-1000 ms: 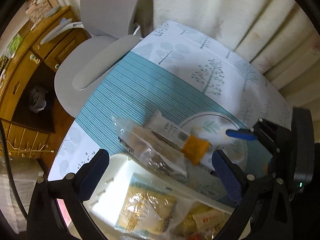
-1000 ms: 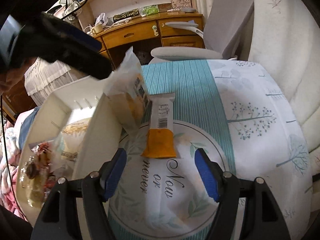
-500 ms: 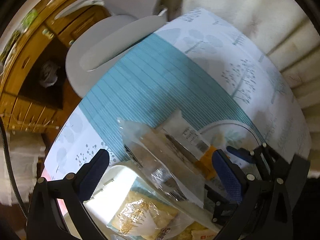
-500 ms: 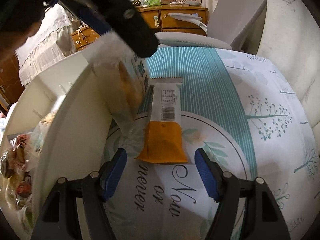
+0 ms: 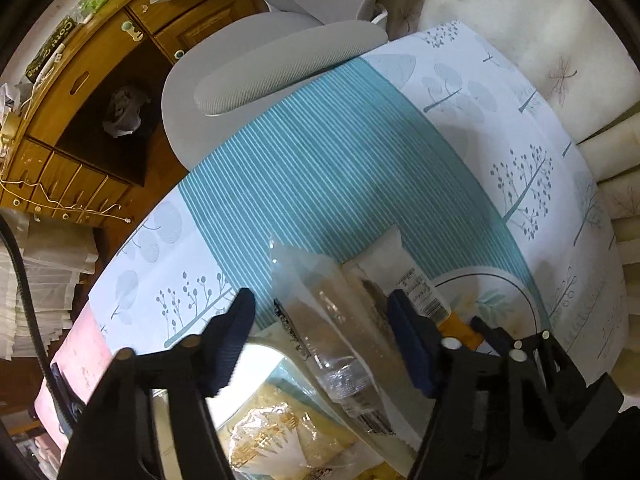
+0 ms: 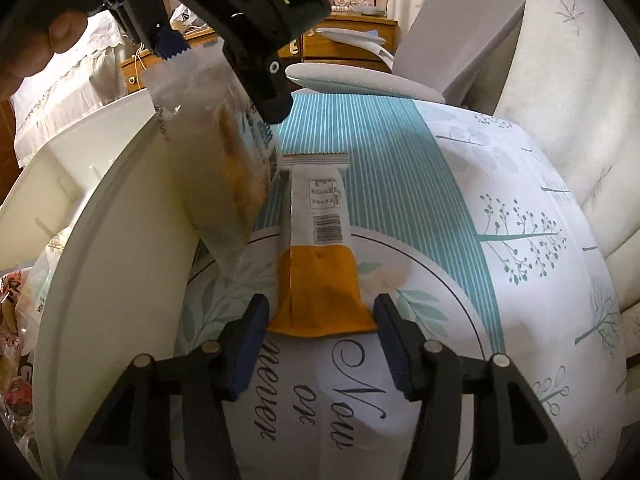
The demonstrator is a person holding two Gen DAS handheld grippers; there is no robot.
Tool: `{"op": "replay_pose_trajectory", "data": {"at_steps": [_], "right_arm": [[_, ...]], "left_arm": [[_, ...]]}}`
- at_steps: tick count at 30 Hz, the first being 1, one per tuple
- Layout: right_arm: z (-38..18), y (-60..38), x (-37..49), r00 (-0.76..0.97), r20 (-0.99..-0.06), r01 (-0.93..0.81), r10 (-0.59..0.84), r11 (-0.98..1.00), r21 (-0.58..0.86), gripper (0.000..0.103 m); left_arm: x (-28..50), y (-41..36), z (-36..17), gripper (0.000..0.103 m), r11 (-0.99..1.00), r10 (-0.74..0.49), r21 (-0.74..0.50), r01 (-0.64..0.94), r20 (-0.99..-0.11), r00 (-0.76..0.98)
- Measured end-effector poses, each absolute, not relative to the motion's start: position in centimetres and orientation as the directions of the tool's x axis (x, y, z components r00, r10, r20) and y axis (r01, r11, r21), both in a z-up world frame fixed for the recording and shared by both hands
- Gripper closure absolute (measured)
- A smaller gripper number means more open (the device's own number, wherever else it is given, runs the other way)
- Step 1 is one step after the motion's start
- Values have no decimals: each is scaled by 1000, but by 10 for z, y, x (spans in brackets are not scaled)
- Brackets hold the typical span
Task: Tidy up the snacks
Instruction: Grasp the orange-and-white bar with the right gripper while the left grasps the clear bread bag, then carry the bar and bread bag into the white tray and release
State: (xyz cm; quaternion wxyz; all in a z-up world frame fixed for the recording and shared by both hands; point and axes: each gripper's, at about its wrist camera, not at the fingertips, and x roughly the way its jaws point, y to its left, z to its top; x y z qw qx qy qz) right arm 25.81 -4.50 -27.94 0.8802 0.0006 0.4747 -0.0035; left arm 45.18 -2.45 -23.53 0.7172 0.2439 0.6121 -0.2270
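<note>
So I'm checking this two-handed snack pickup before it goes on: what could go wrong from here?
1. The right hand-held gripper is closing around only the orange end of the snack bar; a grip that near the end could let the bar droop or slip.
2. The left hand-held gripper is closing on the clear cracker packet, which leans against the white bin; squeezing may crush the crackers.
3. The packet touches the bar, so lifting either may drag the other.

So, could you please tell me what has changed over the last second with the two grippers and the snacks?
Both grippers came down and their jaws are closing. The left gripper now straddles the top of the clear snack bag; the right gripper brackets the orange end of the snack bar. Neither visibly grips yet. The bar, the leaning bag and the white bin stayed put.
</note>
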Motion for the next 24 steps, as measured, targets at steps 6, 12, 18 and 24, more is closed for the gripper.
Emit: {"op": "replay_pose_trajectory", "data": {"at_steps": [6, 12, 18, 24], "right_arm": [[-276, -50, 257, 516, -856, 12, 20, 999, 31, 49], [-267, -56, 253, 507, -861, 23, 35, 998, 53, 49], [-249, -54, 247, 529, -848, 10, 33, 999, 46, 49], [-226, -49, 238, 561, -828, 9, 17, 1000, 27, 49]], "left_arm": [[448, -28, -234, 59, 796, -39, 56, 602, -989, 143], [447, -25, -231, 65, 825, -71, 6, 565, -991, 114], [432, -23, -219, 66, 826, -109, -38, 562, -990, 94], [416, -14, -191, 66, 830, -141, -52, 555, -983, 119]]}}
